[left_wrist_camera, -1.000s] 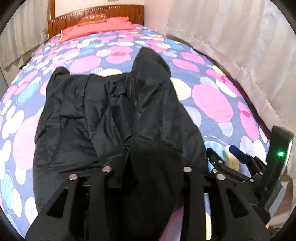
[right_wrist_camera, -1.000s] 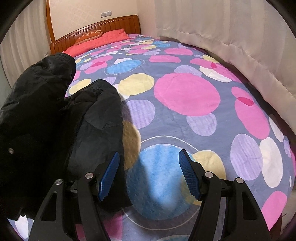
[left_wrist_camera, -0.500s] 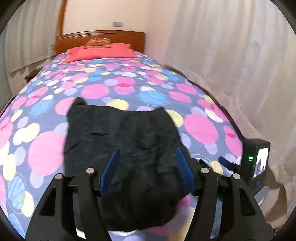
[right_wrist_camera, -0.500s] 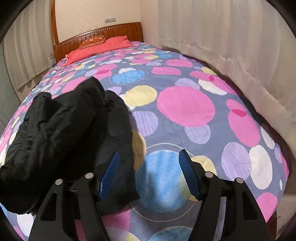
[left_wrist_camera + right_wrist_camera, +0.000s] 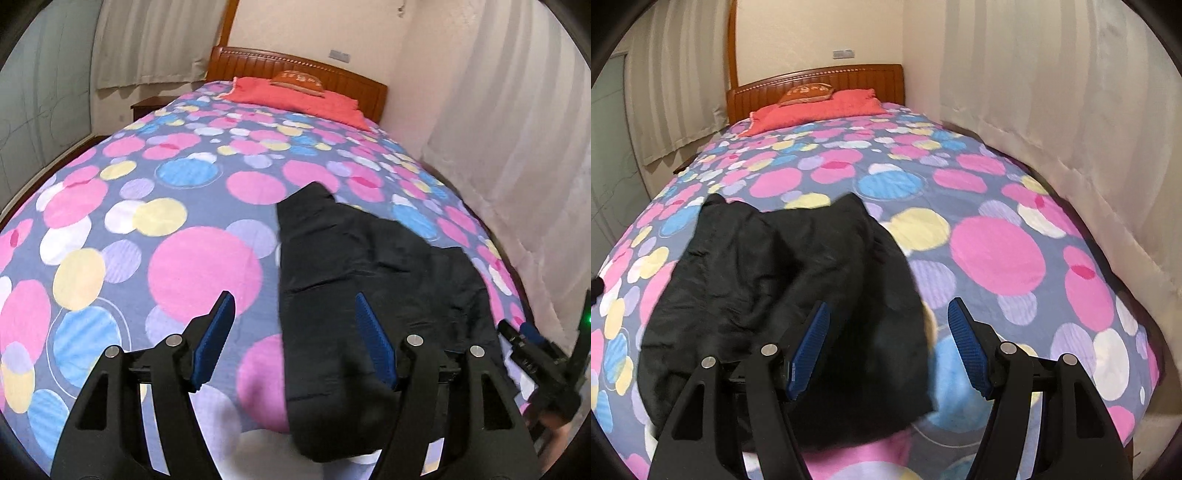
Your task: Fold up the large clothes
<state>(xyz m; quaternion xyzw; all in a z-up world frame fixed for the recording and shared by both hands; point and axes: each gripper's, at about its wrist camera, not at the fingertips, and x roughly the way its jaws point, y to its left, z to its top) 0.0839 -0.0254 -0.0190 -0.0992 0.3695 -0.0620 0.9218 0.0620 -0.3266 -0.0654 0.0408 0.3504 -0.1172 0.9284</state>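
Black jacket (image 5: 369,288) lies on the bed (image 5: 155,206), lower centre-right of the left wrist view; in the right wrist view it fills lower left to centre, bundled into a rough rectangle, surface creased, far corners poking up unevenly.

Left claw (image 5: 295,339) — jaws have just been opening; they stand apart with nothing pressed between the pads. The right-hand pad overlaps the jacket's left edge in the frame; contact cannot be told.

Right claw (image 5: 886,343) — jaws apart, empty, hanging above the jacket's right edge and the spotted bedcover (image 5: 997,254).

Step in hand, as judged: a fold is laid down and let go, both claws clear of the cloth. The bundle looks partly folded, not finished — lumpy and uneven at the far end.

Next move likely calls for picking an edge, probably the near hem or a side, pinching through thick slippery layers, and carrying it over without dragging the lower layers askew.

Red pillow (image 5: 820,107) at the headboard, upper centre, well apart.
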